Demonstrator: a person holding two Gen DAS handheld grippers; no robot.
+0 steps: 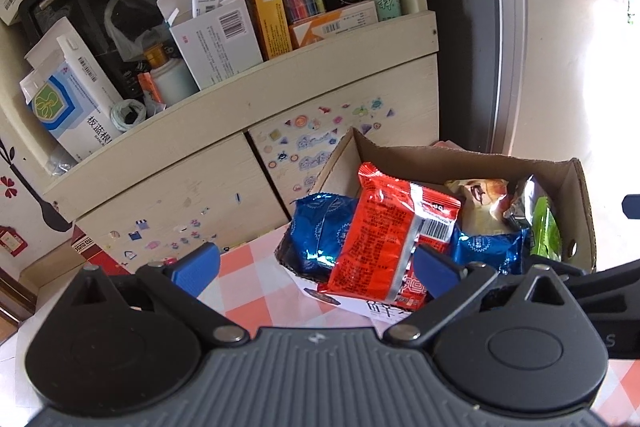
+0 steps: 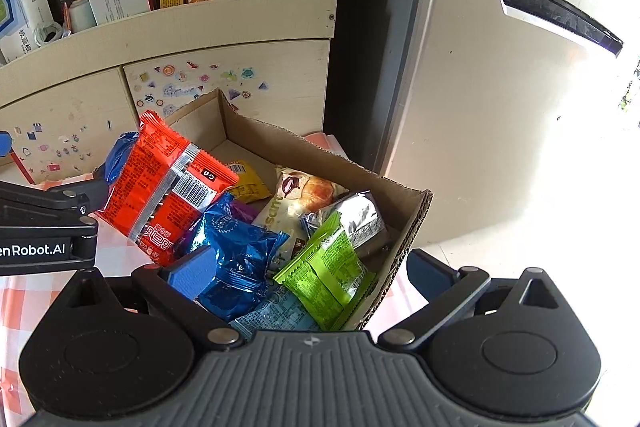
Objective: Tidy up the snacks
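An open cardboard box [image 1: 580, 195] [image 2: 280, 139] stands on the checked tablecloth and holds several snack packets. A red packet [image 1: 384, 235] [image 2: 168, 187] leans over the box's left wall, on top of a blue foil packet [image 1: 316, 231]. My left gripper [image 1: 316, 273] is open, and the red packet's lower end lies between its wide-spread fingers. In the right wrist view, one left finger [image 2: 94, 195] sits by the red packet's edge. My right gripper [image 2: 312, 273] is open and straddles the box's near wall. Its left pad is above a blue packet [image 2: 236, 259], beside a green packet [image 2: 324, 267].
A croissant packet [image 2: 308, 191], a silver packet [image 2: 356, 215] and a yellow packet [image 2: 248, 183] also lie in the box. Behind it stands a cream cabinet [image 1: 248, 107] whose shelf is crowded with boxes and a bottle. A fridge [image 2: 480, 107] rises at the right.
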